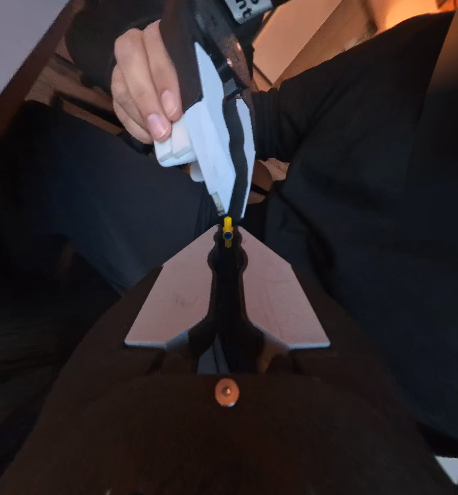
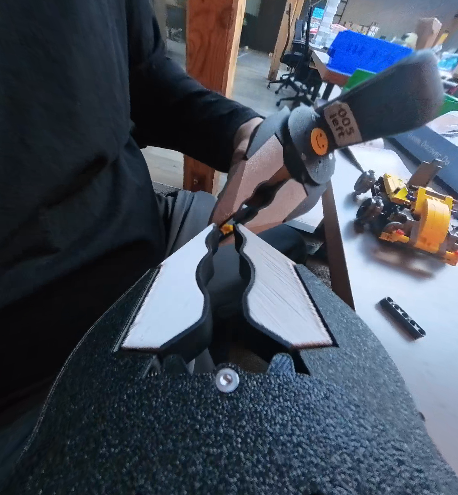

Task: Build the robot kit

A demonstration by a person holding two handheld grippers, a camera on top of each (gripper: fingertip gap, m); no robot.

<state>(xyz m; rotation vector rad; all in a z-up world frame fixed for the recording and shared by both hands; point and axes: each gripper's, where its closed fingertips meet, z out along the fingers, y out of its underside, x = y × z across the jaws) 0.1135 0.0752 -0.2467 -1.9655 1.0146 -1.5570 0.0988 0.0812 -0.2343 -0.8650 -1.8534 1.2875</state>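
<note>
Pinched at the tips of the left gripper, a small yellow pin is being held; the right gripper, slightly parted, is being closed around it. Misalignment could let it be dropped.

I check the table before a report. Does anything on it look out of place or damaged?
Nothing looks damaged. A black beam lies alone on the white table, apart from the yellow toy vehicle. Both grippers meet on a small yellow piece above the person's lap.
</note>
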